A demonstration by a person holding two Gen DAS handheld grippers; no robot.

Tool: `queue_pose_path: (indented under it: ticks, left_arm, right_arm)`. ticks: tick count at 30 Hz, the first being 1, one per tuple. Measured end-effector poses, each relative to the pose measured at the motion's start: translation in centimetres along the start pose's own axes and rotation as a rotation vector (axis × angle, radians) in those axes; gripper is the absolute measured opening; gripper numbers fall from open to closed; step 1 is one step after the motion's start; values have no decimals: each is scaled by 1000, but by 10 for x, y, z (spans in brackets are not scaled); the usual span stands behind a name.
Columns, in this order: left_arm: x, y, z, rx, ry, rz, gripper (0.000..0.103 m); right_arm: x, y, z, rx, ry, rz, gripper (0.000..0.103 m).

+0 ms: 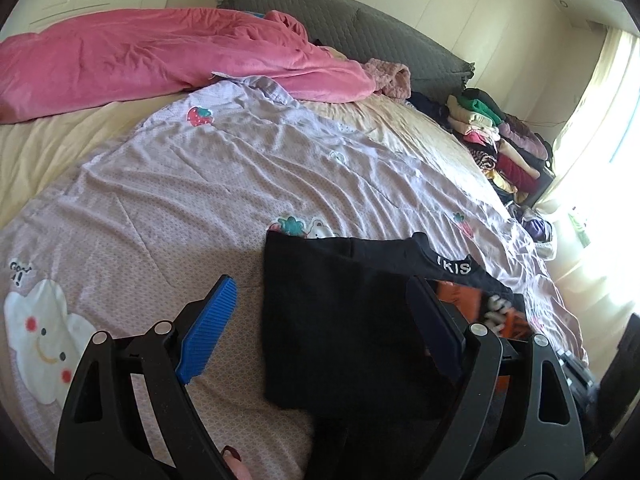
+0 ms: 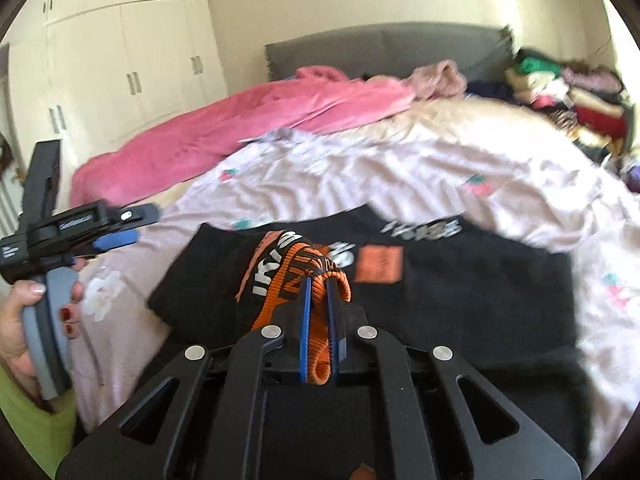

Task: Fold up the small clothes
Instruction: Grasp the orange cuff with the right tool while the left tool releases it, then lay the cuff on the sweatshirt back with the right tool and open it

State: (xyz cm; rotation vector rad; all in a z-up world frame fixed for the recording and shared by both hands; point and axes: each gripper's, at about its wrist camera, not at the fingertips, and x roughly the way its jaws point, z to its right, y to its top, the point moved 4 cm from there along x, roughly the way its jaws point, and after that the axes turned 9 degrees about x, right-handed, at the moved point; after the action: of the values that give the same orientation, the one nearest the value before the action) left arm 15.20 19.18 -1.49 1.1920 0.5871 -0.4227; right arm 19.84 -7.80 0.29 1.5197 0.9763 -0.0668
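Black T-shirt (image 2: 440, 292) lies on the lilac bedspread (image 1: 200, 184) at the near side of the bed, collar with white lettering toward 1 o'clock in the left wrist view, body spread toward 6. Right tongs (image 2: 319, 280) are pinched tight on the orange-and-black printed hem edge (image 2: 296, 272), a bunched fold of it standing up between the blue pads, with the rest of the shirt trailing off flat behind it toward 12 and 3 o'clock. Left tongs (image 1: 320, 300) gape wide with nothing between them, hovering over the shirt's left part; from the right wrist view they sit out at 9 o'clock, clear of the cloth, in a person's hand (image 2: 24, 312) with red nails. Judgement: the step in hand looks like carrying this gripped edge over the body to make a fold. To do it well, carry the edge only high enough to clear the cloth below, draw it straight across toward the collar side so the crease runs square, and lay it down before letting go. The free tongs would serve best pressing or pinching the matching corner, since one grip point will probably let the far side sag and skew. Pink blanket (image 1: 160, 60) at 11 o'clock and the folded pile (image 1: 496, 140) at 2 are well apart, no hindrance.
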Motion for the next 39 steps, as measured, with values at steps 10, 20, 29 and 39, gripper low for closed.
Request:
queue_pose_path:
  ticks: [10, 20, 29, 39]
  left_arm:
    - [9, -5, 8, 26, 1, -26, 80]
    - [35, -17, 42, 116, -18, -63, 80]
    - [77, -44, 94, 279, -75, -140, 80]
    - [100, -67, 99, 365, -26, -220, 80]
  right_arm:
    - [-18, 21, 81, 56, -288, 89, 6]
    - [-2, 10, 107, 18, -459, 50, 6]
    - [-1, -2, 151, 178, -559, -14, 15]
    - [26, -10, 164, 277, -416, -120, 38]
